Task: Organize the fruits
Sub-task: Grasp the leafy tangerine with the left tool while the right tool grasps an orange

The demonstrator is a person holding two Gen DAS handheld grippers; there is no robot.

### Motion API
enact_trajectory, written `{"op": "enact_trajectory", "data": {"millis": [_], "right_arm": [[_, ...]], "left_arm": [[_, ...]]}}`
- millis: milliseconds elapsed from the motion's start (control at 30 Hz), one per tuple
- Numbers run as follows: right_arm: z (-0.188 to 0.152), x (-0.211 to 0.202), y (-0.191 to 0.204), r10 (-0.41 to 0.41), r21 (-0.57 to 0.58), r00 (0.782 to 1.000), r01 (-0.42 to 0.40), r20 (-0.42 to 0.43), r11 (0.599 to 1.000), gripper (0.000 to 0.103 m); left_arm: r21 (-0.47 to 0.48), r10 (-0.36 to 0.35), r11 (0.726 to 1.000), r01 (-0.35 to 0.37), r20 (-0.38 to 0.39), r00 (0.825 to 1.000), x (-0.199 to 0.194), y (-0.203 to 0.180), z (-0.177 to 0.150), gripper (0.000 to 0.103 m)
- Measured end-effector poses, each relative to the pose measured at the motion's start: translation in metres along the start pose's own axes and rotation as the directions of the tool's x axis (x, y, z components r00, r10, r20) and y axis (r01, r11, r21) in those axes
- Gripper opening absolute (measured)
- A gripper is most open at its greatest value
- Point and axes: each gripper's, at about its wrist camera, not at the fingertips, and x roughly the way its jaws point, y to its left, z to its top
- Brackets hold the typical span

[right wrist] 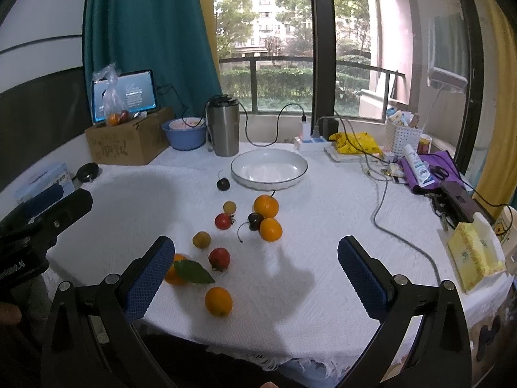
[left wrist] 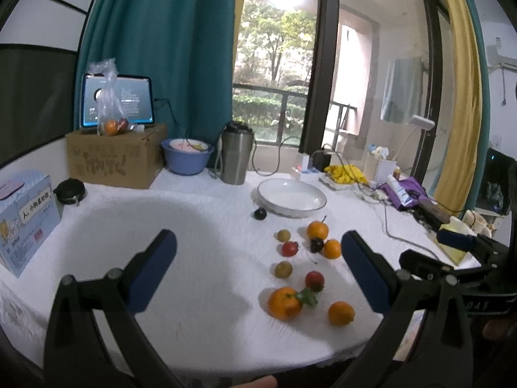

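White textured cloth covers the counter, w/ loose fruit scattered mid-surface in front of an empty white plate w/ dark rim. Left claw is spread wide, nothing btwn its blue pads, held above the cloth left of the fruit; right claw is likewise wide apart & holds nothing, hovering over the near edge. Each claw shows at the edge of the other's view. Fruit, back to front in right wrist view: dark cherry just beside plate's left rim; orange near plate's front; small tan round fruit left of it; red cherry tomato; 2nd dark cherry touching a 2nd orange; another tan fruit; 2nd red tomato; leafed orange partly hidden behind right claw's left pad; lone orange closest to the front edge. Nothing sits in the plate. Along the back: steel tumbler, blue bowl, cardboard box carrying a tablet & a plastic bag of fruit. Right side: power strip, white basket, yellow tissue pack, grey cable trailing across the cloth.
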Motion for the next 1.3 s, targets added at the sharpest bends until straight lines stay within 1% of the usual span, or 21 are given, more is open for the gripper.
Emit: {"op": "enact_trajectory", "data": {"millis": [133, 300, 367, 400, 433, 500, 567, 633, 700, 767, 833, 867, 933, 1000, 1033, 1100, 1200, 1267, 1300], "right_arm": [[-0.009, 0.015, 0.001, 0.02, 0.001, 0.998, -0.02, -0.051, 1.0, 0.102], [-0.019, 0.036, 0.007, 0.058, -0.008, 0.991, -0.06, -0.121, 0.998, 0.095], [-0.024, 0.045, 0.01, 0.082, -0.007, 0.984, -0.084, -0.16, 0.996, 0.089], [-0.026, 0.048, 0.011, 0.09, -0.008, 0.981, -0.093, -0.174, 0.996, 0.084], [-0.03, 0.052, 0.013, 0.098, -0.009, 0.976, -0.102, -0.195, 0.995, 0.082], [-0.034, 0.059, 0.016, 0.112, -0.013, 0.967, -0.118, -0.229, 0.993, 0.081], [-0.038, 0.065, 0.018, 0.129, -0.016, 0.958, -0.138, -0.255, 0.99, 0.076], [-0.042, 0.071, 0.02, 0.143, -0.016, 0.949, -0.154, -0.282, 0.988, 0.07], [-0.046, 0.077, 0.02, 0.158, -0.012, 0.938, -0.17, -0.307, 0.985, 0.068], [-0.049, 0.082, 0.02, 0.17, -0.009, 0.931, -0.183, -0.324, 0.983, 0.063], [-0.051, 0.085, 0.02, 0.176, -0.013, 0.925, -0.192, -0.337, 0.981, 0.053], [-0.052, 0.088, 0.02, 0.18, -0.011, 0.921, -0.196, -0.344, 0.981, 0.05], [-0.054, 0.092, 0.019, 0.189, -0.007, 0.914, -0.205, -0.36, 0.979, 0.042], [-0.056, 0.096, 0.017, 0.202, 0.002, 0.907, -0.217, -0.37, 0.976, 0.036], [-0.056, 0.097, 0.016, 0.207, 0.005, 0.905, -0.222, -0.372, 0.975, 0.034], [-0.056, 0.098, 0.013, 0.215, 0.008, 0.904, -0.228, -0.371, 0.974, 0.034], [-0.055, 0.099, 0.009, 0.217, 0.014, 0.905, -0.228, -0.367, 0.974, 0.034], [-0.055, 0.1, 0.008, 0.216, 0.013, 0.905, -0.227, -0.367, 0.974, 0.034], [-0.054, 0.1, 0.007, 0.214, 0.012, 0.906, -0.225, -0.366, 0.974, 0.034]], "left_arm": [[-0.006, 0.001, 1.0, -0.001, -0.057, 0.998, 0.011, 0.004, -0.009, 0.102], [-0.009, -0.01, 1.0, 0.009, -0.127, 0.992, 0.028, 0.008, -0.018, 0.102], [-0.005, -0.012, 1.0, 0.012, -0.153, 0.988, 0.033, 0.009, -0.024, 0.102], [-0.004, -0.015, 1.0, 0.014, -0.165, 0.986, 0.035, 0.01, -0.025, 0.102], [-0.003, -0.018, 1.0, 0.018, -0.183, 0.983, 0.039, 0.011, -0.027, 0.102], [0.0, -0.024, 1.0, 0.024, -0.206, 0.978, 0.044, 0.01, -0.032, 0.102], [0.003, -0.032, 0.999, 0.034, -0.237, 0.971, 0.051, 0.01, -0.036, 0.102], [0.004, -0.045, 0.999, 0.048, -0.272, 0.961, 0.059, 0.009, -0.042, 0.102], [0.01, -0.052, 0.998, 0.058, -0.302, 0.952, 0.066, 0.006, -0.047, 0.102], [0.02, -0.059, 0.997, 0.07, -0.331, 0.942, 0.074, 0.003, -0.05, 0.102], [0.022, -0.071, 0.996, 0.084, -0.35, 0.934, 0.081, 0.0, -0.054, 0.102], [0.024, -0.075, 0.996, 0.089, -0.357, 0.931, 0.083, 0.0, -0.055, 0.102], [0.028, -0.086, 0.994, 0.103, -0.372, 0.924, 0.089, -0.003, -0.057, 0.102], [0.037, -0.091, 0.993, 0.114, -0.386, 0.918, 0.095, -0.006, -0.059, 0.095], [0.044, -0.095, 0.992, 0.122, -0.398, 0.912, 0.099, -0.008, -0.06, 0.09], [0.056, -0.1, 0.989, 0.136, -0.421, 0.901, 0.106, -0.013, -0.062, 0.086], [0.079, -0.098, 0.986, 0.149, -0.451, 0.887, 0.115, -0.019, -0.064, 0.078], [0.092, -0.098, 0.983, 0.157, -0.462, 0.881, 0.118, -0.023, -0.065, 0.064], [0.102, -0.093, 0.982, 0.159, -0.469, 0.878, 0.12, -0.026, -0.065, 0.061]]}}
